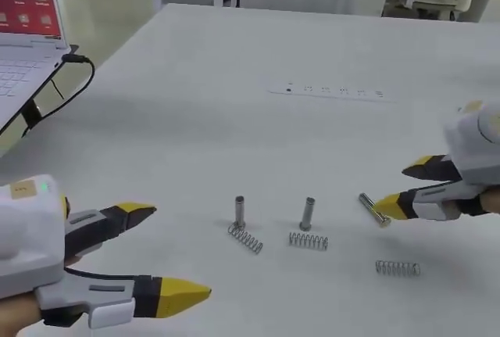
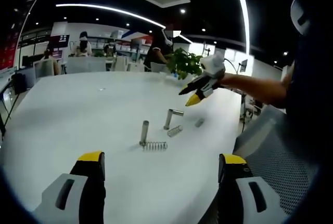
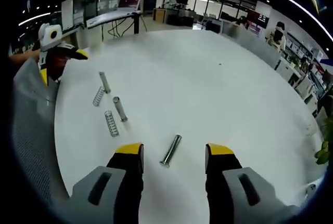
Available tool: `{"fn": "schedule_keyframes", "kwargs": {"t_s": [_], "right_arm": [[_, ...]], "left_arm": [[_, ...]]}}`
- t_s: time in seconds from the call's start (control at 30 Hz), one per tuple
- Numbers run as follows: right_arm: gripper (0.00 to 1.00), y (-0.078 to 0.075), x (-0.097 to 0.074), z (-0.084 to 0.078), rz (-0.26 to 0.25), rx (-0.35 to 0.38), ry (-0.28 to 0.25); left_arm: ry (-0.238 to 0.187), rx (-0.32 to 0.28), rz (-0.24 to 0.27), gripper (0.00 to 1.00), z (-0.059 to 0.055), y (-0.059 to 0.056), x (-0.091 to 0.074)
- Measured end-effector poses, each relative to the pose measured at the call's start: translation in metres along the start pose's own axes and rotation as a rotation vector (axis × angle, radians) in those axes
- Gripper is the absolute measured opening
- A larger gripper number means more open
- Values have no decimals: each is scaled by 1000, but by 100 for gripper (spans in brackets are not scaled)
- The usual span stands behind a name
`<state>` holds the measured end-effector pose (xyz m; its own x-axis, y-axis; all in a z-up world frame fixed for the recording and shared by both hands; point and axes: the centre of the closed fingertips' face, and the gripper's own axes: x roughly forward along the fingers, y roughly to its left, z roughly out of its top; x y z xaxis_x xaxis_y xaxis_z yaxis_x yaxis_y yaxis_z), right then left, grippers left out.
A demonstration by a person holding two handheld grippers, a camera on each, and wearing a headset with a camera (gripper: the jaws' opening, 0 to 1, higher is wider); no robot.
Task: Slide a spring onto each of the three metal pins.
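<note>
1. Looking down from the head view, three pins sit on the white counter (image 1: 234,118). The left pin (image 1: 239,212) and middle pin (image 1: 308,214) stand upright, while the right pin (image 1: 373,208) lies flat.
2. Each pin has a spring on the counter close by, and none is on a pin. The left spring (image 1: 245,238) lies at the foot of the left pin. The middle spring (image 1: 308,241) is just in front of the middle pin. The right spring (image 1: 398,268) lies a little apart from the right pin, nearer the person.
3. The right gripper (image 1: 392,189) has its fingers spread wide and holds nothing. From above, its lower tip seems to meet the flat pin's end. The right gripper view settles it: that pin (image 3: 171,150) lies in the gap between the two fingers, and neither touches it.
4. The left gripper (image 1: 180,252) is also spread wide and empty, near the counter's edge and well apart from the pins.
5. The left gripper view takes in seated people (image 2: 83,44) and a plant (image 2: 184,63) beyond the counter. The head view has a laptop (image 1: 23,32), its cable (image 1: 74,79) and a socket strip (image 1: 328,91).
</note>
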<state>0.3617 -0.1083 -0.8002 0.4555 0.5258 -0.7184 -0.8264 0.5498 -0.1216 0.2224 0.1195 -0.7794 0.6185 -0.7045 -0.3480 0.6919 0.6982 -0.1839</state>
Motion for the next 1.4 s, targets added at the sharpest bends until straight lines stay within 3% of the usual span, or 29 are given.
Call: {"fn": "schedule_keyframes", "kwargs": {"t_s": [0.67, 1.4], "right_arm": [[18, -6, 33, -6, -24, 104, 123], [10, -8, 50, -19, -47, 161, 204]], "left_arm": [[-2, -5, -3, 85, 1, 0, 1], [6, -11, -6, 83, -2, 0, 1]]}}
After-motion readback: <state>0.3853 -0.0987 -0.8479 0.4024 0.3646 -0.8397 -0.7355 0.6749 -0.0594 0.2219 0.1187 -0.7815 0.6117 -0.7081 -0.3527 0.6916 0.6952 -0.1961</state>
